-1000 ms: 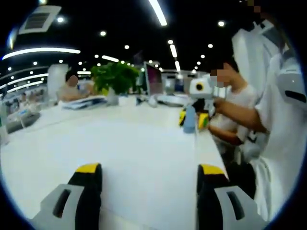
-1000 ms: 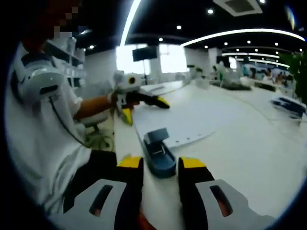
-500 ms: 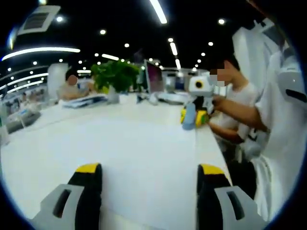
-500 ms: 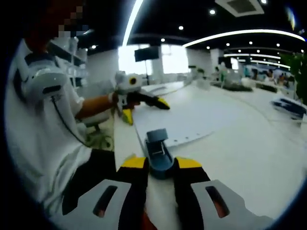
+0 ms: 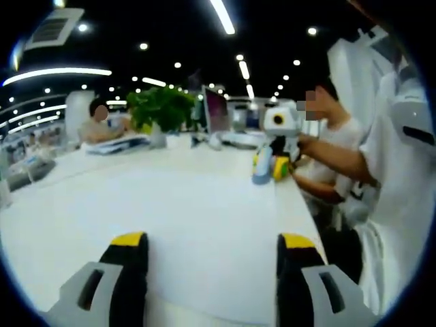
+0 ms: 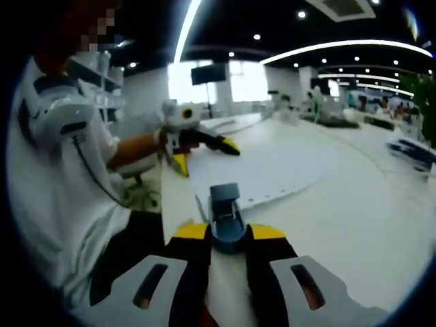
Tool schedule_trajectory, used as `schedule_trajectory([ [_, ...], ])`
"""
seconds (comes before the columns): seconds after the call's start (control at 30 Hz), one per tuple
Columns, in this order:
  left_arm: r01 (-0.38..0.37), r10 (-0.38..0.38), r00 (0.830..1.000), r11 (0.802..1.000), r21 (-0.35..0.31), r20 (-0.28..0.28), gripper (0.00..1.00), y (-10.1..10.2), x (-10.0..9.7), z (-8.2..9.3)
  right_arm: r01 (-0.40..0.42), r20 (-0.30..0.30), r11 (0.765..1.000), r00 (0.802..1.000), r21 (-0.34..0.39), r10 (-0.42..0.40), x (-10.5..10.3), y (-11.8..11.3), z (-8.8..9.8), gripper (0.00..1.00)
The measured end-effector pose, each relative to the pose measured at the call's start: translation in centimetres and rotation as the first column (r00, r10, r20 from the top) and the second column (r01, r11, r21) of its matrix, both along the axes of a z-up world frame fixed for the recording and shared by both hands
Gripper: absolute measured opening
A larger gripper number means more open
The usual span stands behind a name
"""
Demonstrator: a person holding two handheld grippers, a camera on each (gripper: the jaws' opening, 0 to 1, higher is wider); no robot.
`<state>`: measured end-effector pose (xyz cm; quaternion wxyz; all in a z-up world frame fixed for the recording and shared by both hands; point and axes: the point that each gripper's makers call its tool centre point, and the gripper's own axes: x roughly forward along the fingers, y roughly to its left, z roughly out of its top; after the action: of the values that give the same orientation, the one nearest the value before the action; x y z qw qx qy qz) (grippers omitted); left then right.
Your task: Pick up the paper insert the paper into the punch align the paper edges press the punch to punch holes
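Punch [image 6: 225,219] pinched between tips of right gripper [image 6: 227,232], paper [image 6: 272,165] lying past it on table [image 6: 354,204], seemingly under its far end, left gripper [image 5: 212,240] spread wide, well apart.

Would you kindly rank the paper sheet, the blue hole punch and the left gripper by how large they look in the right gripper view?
1. Paper sheet, largest.
2. Blue hole punch and left gripper: look alike; the punch sits much nearer the camera, so no ranking.
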<state>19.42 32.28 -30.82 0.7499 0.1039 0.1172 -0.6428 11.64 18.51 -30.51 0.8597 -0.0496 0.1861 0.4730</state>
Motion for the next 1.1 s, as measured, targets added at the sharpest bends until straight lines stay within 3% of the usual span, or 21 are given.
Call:
schedule_trajectory([
  [0.27,-0.006,0.006,1.000,1.000,0.001,-0.002,0.76,0.0,0.0,-0.1,0.030,-0.012,1.000,0.999,0.006,-0.030,0.7,-1.2,0.0,0.23],
  [0.47,-0.007,0.007,1.000,1.000,0.000,-0.001,0.76,0.0,-0.2,-0.1,0.088,-0.013,0.996,0.996,-0.003,-0.088,2.2,-1.8,0.1,0.23],
  [0.53,-0.007,0.007,1.000,1.000,0.000,0.000,0.76,0.0,-0.3,-0.1,0.141,0.007,0.989,0.990,-0.040,-0.141,3.2,-2.3,-0.1,0.23],
  [0.73,-0.008,0.008,1.000,1.000,-0.001,0.001,0.76,-0.1,-0.6,-0.1,0.178,-0.002,0.984,0.984,-0.025,-0.179,4.3,-2.1,-0.1,0.23],
  [1.1,-0.010,0.010,1.000,1.000,-0.003,0.002,0.76,-0.2,-0.7,-0.1,0.321,-0.018,0.947,0.947,-0.037,-0.321,7.5,-3.6,-0.1,0.23],
])
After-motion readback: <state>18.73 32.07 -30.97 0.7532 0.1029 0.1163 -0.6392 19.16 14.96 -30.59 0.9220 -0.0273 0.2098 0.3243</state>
